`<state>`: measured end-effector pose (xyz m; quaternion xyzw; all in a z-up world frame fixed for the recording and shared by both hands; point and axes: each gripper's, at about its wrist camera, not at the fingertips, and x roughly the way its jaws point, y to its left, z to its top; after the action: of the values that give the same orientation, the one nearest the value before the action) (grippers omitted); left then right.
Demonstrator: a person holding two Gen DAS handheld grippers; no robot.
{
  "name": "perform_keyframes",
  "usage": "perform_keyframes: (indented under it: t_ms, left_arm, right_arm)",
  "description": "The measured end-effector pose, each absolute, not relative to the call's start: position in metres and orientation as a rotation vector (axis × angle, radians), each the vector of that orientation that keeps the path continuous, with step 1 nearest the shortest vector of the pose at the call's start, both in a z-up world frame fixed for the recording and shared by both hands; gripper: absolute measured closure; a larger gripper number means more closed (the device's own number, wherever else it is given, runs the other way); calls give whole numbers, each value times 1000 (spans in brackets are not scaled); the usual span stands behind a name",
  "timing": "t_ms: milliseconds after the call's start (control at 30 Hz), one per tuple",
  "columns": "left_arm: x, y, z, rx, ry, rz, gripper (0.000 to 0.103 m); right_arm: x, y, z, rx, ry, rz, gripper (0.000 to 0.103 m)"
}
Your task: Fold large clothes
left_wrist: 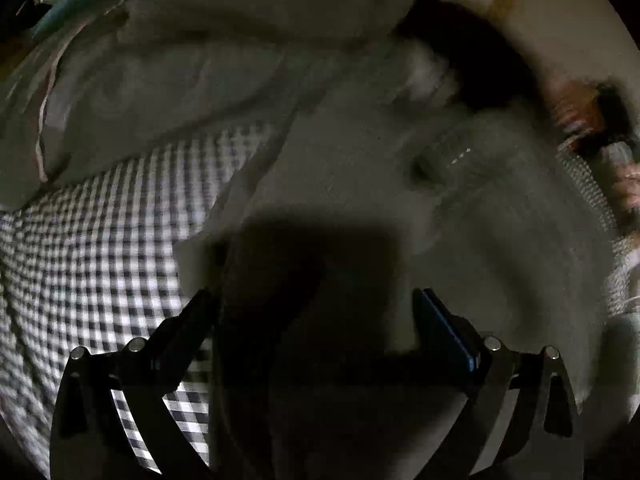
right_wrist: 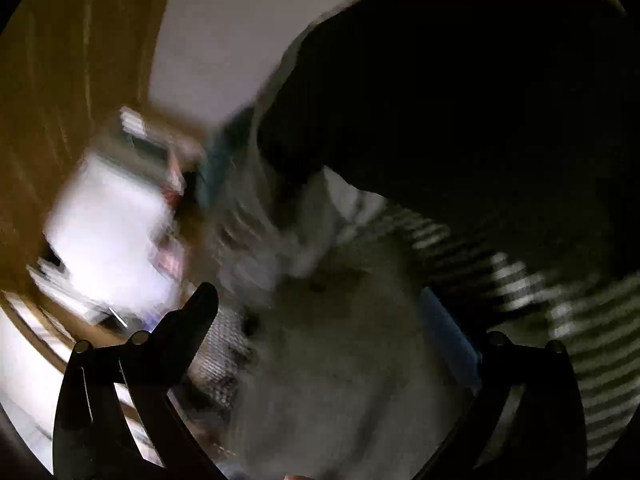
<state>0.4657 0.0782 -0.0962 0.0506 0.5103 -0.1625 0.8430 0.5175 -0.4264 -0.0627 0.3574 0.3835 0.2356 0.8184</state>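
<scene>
Left hand-held gripper (left_wrist: 316, 308) spread wide | pale garment (left_wrist: 360, 168) rumpled, blurred

The left hand-held gripper (left_wrist: 316, 312) has two black fingers, each tapering to a blunt tip; the right-side finger carries a blue pad (left_wrist: 448, 328) on its inner face; round silver screws (left_wrist: 136, 345) sit at the linkage pivots behind the fingers; the right hand-held gripper (right_wrist: 320, 312) shows the same black fingers, blue pad (right_wrist: 452, 340) and dark pivot screws (right_wrist: 140, 337).

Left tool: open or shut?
Open. The left tool has its fingers spread wide over the pale garment; whether cloth lies between them, cannot tell.
</scene>
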Motion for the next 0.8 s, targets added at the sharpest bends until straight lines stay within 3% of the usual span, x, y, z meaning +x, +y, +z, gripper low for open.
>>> perform_keyframes:
  t_ms: [133,267,300,433,500,700,800]
  left_arm:
    - [481,100,-85,-29,984,-275,6]
    - [481,111,-65,-108,846,-265,6]
    - [484,108,-69,-96,885,-286,6]
    - [490,88,-79,30,979,-269,6]
    - [491,86,-77,48,970,-259,6]
    - [499,79,-83,64,966,-222,6]
    - [497,76,-76,99,947,-176,6]
  right_arm:
    - [504,-393,-68,137,942,314,4]
    - [508,-378,-102,62,1036,384,16]
    - [509,-375,-105,55,1030,376,23]
    - [509,-381,-102,147,952,368,74]
    - [506,-386,-97,206,891,399,85]
    - [498,-367,-87,87,879,433,85]
    - [494,-352,-90,-2,902,413,91]
